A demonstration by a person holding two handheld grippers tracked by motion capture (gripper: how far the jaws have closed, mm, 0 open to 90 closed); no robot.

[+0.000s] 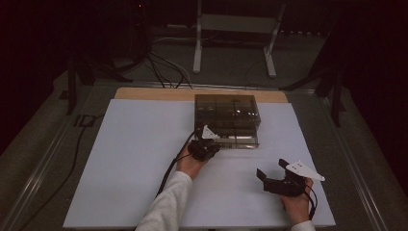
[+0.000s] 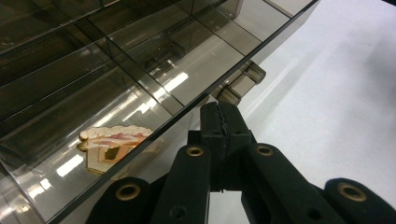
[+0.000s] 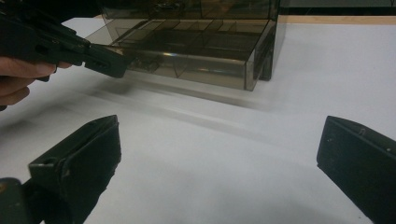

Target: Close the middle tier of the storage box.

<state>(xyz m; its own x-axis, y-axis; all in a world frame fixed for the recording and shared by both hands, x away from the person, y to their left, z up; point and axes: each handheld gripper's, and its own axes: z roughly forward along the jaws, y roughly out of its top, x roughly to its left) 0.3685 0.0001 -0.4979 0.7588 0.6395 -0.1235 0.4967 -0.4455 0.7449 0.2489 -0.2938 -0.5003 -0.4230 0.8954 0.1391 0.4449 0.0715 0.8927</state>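
Note:
A smoky see-through box [image 1: 226, 110] stands at the back middle of the white mat [image 1: 134, 159], its lower drawer [image 1: 238, 140] pulled out toward me. In the left gripper view, a gold, pink and white pin [image 2: 112, 144] lies in one drawer compartment [image 2: 65, 154]. My left gripper [image 2: 219, 123] is shut with nothing between its jaws, its tips against the drawer's front wall, just short of the drawer handle [image 2: 240, 81]. The same gripper [image 3: 111, 65] comes in from the left in the right gripper view. My right gripper [image 1: 272, 168] rests open on the mat at the front right, apart from the box [image 3: 196, 28].
The mat covers a wooden table whose bare edge [image 1: 144, 93] shows at the back. Black cables [image 1: 163, 72] and a white metal stand [image 1: 231, 33] lie on the floor beyond. A cable [image 1: 171, 166] trails from the left gripper along the sleeve.

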